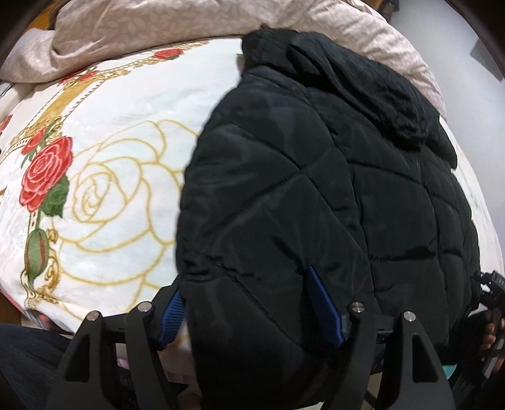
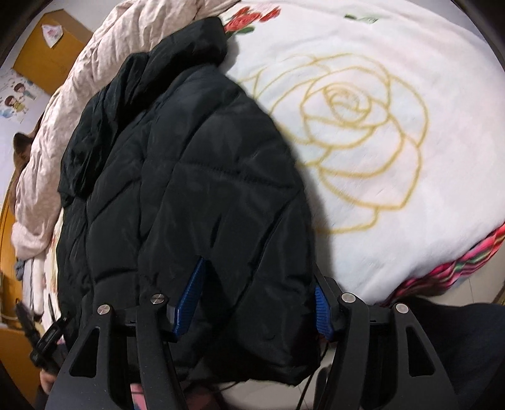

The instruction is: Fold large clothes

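Observation:
A black quilted puffer jacket [image 1: 315, 176] lies on the bed over a white blanket with rose prints [image 1: 120, 176]. Its hood points to the far side. My left gripper [image 1: 249, 284] has its blue fingers [image 1: 325, 302] wide apart around the jacket's near hem, with padded fabric bulging between them. My right gripper [image 2: 258, 280] also straddles the jacket [image 2: 176, 176] at its near hem, blue fingers [image 2: 189, 296] wide apart with fabric between them. The fingertips on the outer sides are hidden by the fabric. The blanket's gold rose outline [image 2: 353, 132] lies right of the jacket.
A crumpled beige duvet [image 1: 195, 28] is heaped along the far side of the bed [image 2: 63, 120]. A striped pink cloth [image 2: 457, 268] hangs at the bed's near right edge. A yellow cabinet [image 2: 47, 50] stands at the back left. The other gripper [image 1: 492, 296] shows at the right edge.

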`<state>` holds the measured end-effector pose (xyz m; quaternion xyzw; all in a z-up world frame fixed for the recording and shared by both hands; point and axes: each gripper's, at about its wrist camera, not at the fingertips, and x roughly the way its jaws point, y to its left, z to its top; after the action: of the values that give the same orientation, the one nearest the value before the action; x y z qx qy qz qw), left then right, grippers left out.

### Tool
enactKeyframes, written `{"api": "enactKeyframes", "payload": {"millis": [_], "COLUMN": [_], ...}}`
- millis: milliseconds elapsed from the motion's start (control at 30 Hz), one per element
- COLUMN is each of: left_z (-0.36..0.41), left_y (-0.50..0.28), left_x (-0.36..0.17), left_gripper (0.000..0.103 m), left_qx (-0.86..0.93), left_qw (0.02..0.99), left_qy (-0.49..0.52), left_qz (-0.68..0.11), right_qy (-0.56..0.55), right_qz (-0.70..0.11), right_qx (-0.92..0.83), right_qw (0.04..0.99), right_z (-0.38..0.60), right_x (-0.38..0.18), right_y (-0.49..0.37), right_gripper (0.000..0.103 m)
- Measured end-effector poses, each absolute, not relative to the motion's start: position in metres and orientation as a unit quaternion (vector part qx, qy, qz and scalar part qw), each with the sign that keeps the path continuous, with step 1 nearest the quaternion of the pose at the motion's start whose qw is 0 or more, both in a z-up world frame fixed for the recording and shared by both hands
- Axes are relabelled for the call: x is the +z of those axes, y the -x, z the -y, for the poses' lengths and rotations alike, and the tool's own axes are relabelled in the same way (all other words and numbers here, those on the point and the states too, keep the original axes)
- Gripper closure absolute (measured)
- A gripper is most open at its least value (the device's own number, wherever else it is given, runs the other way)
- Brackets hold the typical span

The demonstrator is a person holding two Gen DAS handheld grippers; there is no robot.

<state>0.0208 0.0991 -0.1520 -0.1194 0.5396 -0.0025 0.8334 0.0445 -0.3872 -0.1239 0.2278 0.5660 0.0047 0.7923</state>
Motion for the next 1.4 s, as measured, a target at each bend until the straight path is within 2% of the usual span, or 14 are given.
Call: {"api": "enactKeyframes", "payload": {"millis": [133,167,200,233,267,367,567,733,833,1000,1200,1400], "left_z": [-0.087,-0.085,-0.085,-0.084,-0.084,-0.082,-0.091,-0.107,-0.119,-0.125,-0.124,-0.137], "left_y": [-0.025,-0.025,-0.026,-0.025,-0.024,-0.018,-0.006,0.017,0.039,0.06,0.031,-0.041], "left_x": [-0.155,-0.154,-0.154,-0.15,-0.146,-0.12,-0.032,0.02,0.032,0.022,0.03,0.049], "left_gripper": [0.023,0.03,0.036,0.054,0.069,0.084,0.087,0.087,0.087,0.087,0.087,0.086], "left_qx": [-0.003,-0.004,-0.008,-0.016,-0.022,-0.034,-0.061,-0.071,-0.074,-0.073,-0.073,-0.06], "left_qw": [0.83,0.831,0.832,0.835,0.837,0.851,0.896,0.914,0.915,0.905,0.909,0.916], "left_qy": [0.094,0.09,0.091,0.094,0.097,0.105,0.14,0.165,0.175,0.19,0.196,0.215], "left_qz": [-0.549,-0.549,-0.548,-0.542,-0.538,-0.513,-0.417,-0.365,-0.356,-0.374,-0.36,-0.334], "right_qy": [-0.203,-0.202,-0.204,-0.215,-0.224,-0.212,-0.214,-0.232,-0.246,-0.268,-0.28,-0.298], "right_qz": [-0.582,-0.583,-0.584,-0.58,-0.576,-0.558,-0.473,-0.413,-0.397,-0.402,-0.386,-0.361], "right_qx": [0.011,0.01,0.013,0.023,0.031,0.054,0.115,0.144,0.155,0.156,0.156,0.144], "right_qw": [0.787,0.786,0.786,0.786,0.786,0.8,0.847,0.869,0.87,0.862,0.865,0.872], "right_z": [0.378,0.378,0.378,0.379,0.379,0.374,0.374,0.382,0.391,0.389,0.379,0.385], "right_x": [-0.129,-0.13,-0.13,-0.128,-0.125,-0.103,-0.019,0.035,0.044,0.036,0.052,0.074], "right_y": [-0.043,-0.044,-0.045,-0.044,-0.045,-0.04,-0.027,0.003,0.032,0.052,0.011,-0.07], "right_gripper": [0.043,0.047,0.062,0.078,0.082,0.088,0.091,0.091,0.091,0.091,0.091,0.09]}}
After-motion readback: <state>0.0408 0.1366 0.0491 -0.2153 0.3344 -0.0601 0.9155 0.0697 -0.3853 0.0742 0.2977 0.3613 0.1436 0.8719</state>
